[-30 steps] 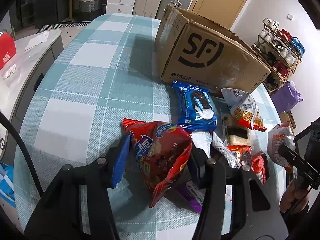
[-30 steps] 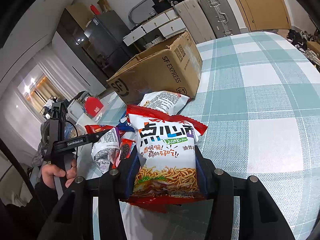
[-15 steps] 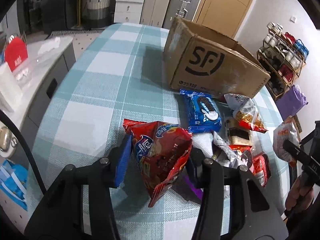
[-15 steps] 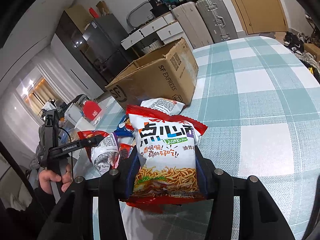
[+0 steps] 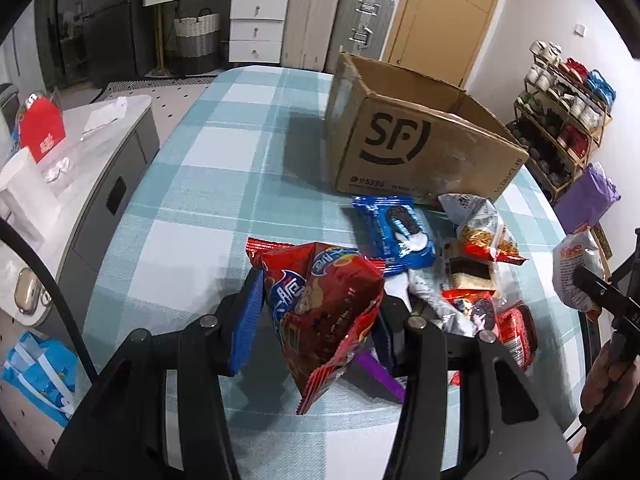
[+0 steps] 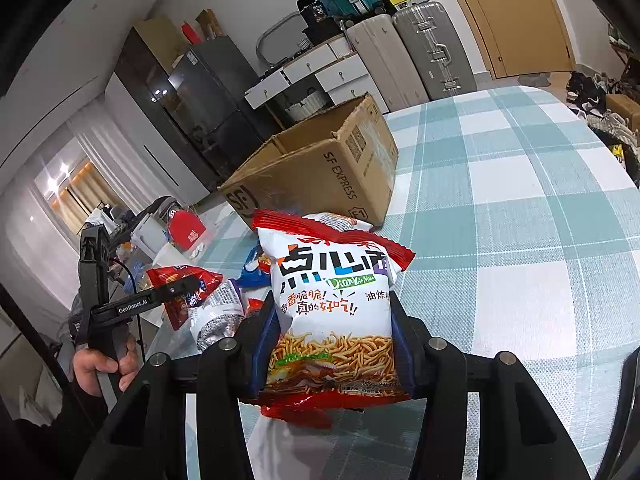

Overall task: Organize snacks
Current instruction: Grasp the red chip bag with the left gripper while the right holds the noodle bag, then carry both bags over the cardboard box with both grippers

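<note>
A: What takes up most of the scene?

B: The surface (image 5: pixel 224 168), under a teal-and-white checked cloth. On it stands a brown cardboard box (image 5: pixel 420 152), open at the top, with "SF" printed on its side.

A: And the snacks?

B: A loose heap lies on the surface just in front of the box. The right claw (image 6: pixel 332 344) is clamped on a white noodle-snack bag (image 6: pixel 332 300) with red sealed edges; both pads press its sides and the bag stands upright between them, in front of the box in the right wrist view.

A: The other one?

B: The left claw (image 5: pixel 316 316) grips a red snack bag (image 5: pixel 324 308), creased and pinched in the middle. Its jaws have just been closing on the bag. The bag's lower corner hangs clear above the cloth.

A: What is left in the heap?

B: A blue cookie pack (image 5: pixel 394 232) nearest the box, touching a white-and-red bag (image 5: pixel 480 228) to its right. Closer in are a small brown-and-cream packet (image 5: pixel 472 272), a red cookie packet (image 5: pixel 476 308) and a small red pouch (image 5: pixel 518 332). A purple wrapper (image 5: pixel 376 372) shows under the left claw.

A: Any hands?

B: One hand (image 6: pixel 100 364) grips the left claw's handle, seen from the right wrist.
</note>
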`<state>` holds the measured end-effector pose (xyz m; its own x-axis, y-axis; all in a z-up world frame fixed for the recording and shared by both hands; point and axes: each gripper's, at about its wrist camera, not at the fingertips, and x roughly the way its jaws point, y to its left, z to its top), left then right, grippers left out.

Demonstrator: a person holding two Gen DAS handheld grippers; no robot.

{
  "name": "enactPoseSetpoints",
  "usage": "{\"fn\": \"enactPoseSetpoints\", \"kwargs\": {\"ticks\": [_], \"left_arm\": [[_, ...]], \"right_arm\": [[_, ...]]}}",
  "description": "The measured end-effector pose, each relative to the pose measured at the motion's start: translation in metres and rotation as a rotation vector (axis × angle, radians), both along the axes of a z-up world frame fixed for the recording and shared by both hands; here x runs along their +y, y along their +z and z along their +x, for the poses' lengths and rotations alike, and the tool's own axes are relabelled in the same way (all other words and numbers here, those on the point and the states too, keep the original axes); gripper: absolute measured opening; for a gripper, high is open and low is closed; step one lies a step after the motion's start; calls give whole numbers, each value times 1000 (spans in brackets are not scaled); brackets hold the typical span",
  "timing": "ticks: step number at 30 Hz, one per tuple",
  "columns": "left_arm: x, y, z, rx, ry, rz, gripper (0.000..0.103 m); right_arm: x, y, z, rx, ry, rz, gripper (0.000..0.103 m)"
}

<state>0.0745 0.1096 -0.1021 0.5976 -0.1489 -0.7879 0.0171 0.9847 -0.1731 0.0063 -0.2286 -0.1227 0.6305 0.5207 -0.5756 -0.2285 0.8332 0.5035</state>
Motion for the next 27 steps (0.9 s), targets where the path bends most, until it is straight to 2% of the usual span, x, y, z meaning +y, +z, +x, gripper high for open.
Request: {"fn": "enactPoseSetpoints", "kwargs": {"ticks": [5, 11, 14, 18, 22, 27], "left_arm": [[10, 2, -8, -1, 16, -9, 46], [10, 21, -18, -42, 12, -18, 46], [3, 28, -17, -43, 20, 44, 46], [2, 37, -13, -43, 8, -7, 46], [-3, 52, -10, -62, 21, 9, 46], [-6, 78, -4, -97, 5, -21, 46]], "right_arm": [[1, 4, -1, -11, 2, -3, 50], [4, 12, -1, -26, 4, -4, 50], [9, 22, -3, -49, 11, -30, 50], [16, 33, -2, -76, 24, -51, 50], [20, 47, -2, -104, 36, -52, 50], [25, 68, 1, -139, 66, -36, 50]]}}
